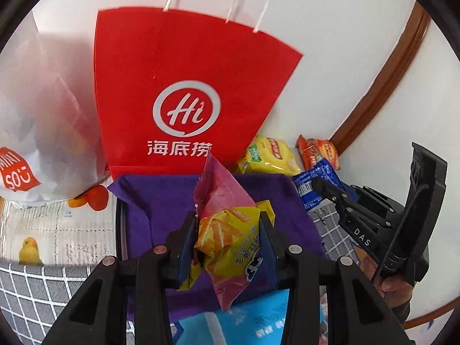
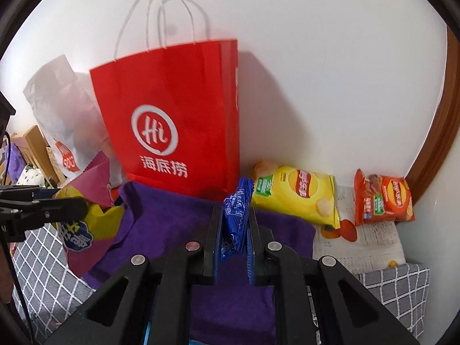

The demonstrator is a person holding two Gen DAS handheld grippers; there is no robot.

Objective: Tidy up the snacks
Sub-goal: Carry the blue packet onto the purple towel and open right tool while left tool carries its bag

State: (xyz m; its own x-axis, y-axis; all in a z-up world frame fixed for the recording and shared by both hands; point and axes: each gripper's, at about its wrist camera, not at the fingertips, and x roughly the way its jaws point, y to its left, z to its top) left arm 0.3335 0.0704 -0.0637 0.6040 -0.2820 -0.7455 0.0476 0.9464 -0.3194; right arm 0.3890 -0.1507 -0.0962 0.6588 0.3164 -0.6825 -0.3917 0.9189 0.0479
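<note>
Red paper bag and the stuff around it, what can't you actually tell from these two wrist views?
- Inside of the red paper bag: both views see only its front; contents hidden.
- White plastic bag: translucent and blurred in the left wrist view; contents unreadable.
- Light blue packet: left wrist view, cut off by the bottom edge and the left gripper.
- Blue packet: right wrist view, mostly covered by the right gripper; label too small.

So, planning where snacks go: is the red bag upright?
Upright: the red bag stands against the wall, handles up, behind the purple cloth.
</note>
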